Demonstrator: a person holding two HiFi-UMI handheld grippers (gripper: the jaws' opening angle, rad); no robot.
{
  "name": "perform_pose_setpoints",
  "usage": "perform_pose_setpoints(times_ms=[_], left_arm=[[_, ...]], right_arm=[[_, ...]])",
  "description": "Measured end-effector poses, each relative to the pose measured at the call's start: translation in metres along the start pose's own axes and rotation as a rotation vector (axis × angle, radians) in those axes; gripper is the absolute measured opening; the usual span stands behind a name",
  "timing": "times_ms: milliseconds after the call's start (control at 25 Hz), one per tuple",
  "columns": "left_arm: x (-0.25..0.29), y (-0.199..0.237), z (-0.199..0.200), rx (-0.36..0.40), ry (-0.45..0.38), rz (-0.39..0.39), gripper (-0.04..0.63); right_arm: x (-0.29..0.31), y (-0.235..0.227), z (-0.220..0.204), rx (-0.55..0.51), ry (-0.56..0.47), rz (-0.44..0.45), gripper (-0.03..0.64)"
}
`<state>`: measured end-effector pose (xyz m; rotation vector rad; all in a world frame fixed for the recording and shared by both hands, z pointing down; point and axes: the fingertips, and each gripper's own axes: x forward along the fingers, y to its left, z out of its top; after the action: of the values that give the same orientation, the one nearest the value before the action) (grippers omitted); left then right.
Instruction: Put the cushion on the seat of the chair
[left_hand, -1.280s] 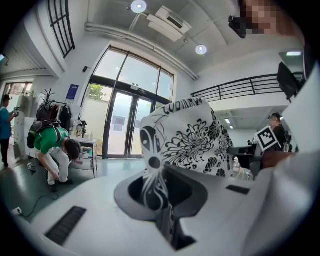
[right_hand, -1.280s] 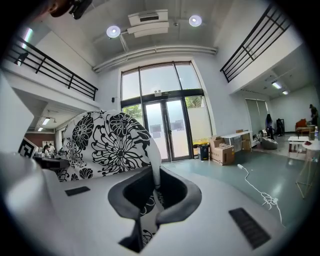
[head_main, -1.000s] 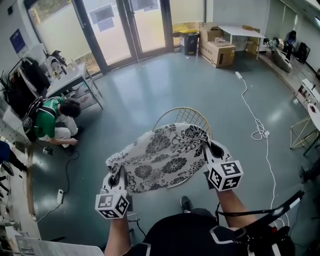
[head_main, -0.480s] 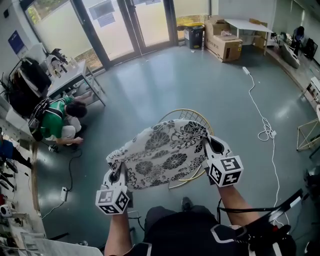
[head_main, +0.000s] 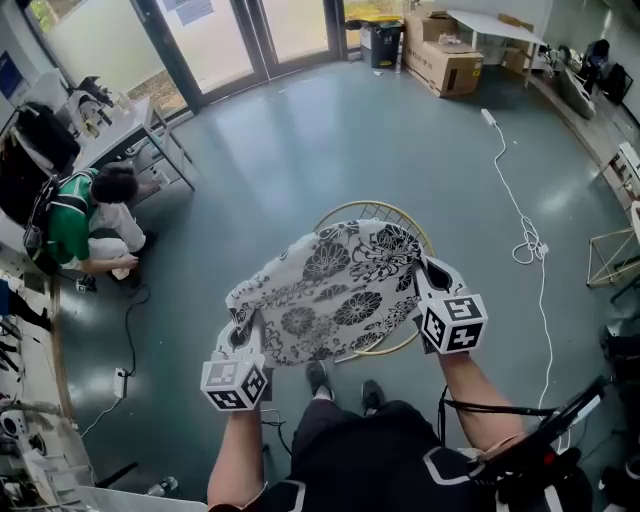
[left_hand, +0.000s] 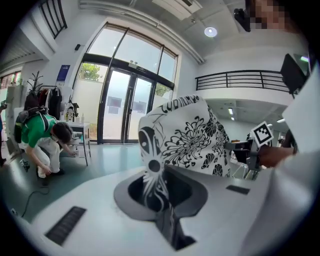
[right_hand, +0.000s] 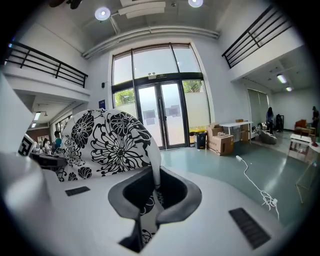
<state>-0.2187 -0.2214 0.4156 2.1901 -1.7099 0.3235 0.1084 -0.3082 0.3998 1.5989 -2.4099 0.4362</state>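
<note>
A white cushion printed with black flowers hangs stretched between my two grippers. My left gripper is shut on its near left corner. My right gripper is shut on its right corner. The cushion fills the middle of the left gripper view, its fabric pinched in the jaws. In the right gripper view the cushion rises left of the jaws in the same way. Under it stands a round chair with a pale hoop rim and wire back. The cushion covers most of the seat.
A person in a green top crouches at the left near a table. A white cable trails over the floor at the right. Cardboard boxes stand by the glass doors. My feet are close behind the chair.
Both grippers have sunk and gone forward with the cushion, which now lies lower over the chair's seat. My feet have stepped closer to the chair.
</note>
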Motion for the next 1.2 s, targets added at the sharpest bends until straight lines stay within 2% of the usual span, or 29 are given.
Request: perform_pose_setpoints(times_ms=[440, 720, 1200], left_arm=[[0.090, 0.055, -0.062, -0.021, 0.171, -0.071, 0.020], [0.153, 0.064, -0.140, -0.020, 0.318, -0.106, 0.020], [0.224, 0.077, -0.239, -0.013, 0.483, -0.088, 0.020]], right_arm=[[0.086, -0.005, -0.062, -0.020, 0.200, -0.097, 0.026], [0.138, -0.031, -0.137, -0.052, 0.354, -0.156, 0.026], [0.191, -0.054, -0.236, -0.126, 0.529, -0.200, 0.026]])
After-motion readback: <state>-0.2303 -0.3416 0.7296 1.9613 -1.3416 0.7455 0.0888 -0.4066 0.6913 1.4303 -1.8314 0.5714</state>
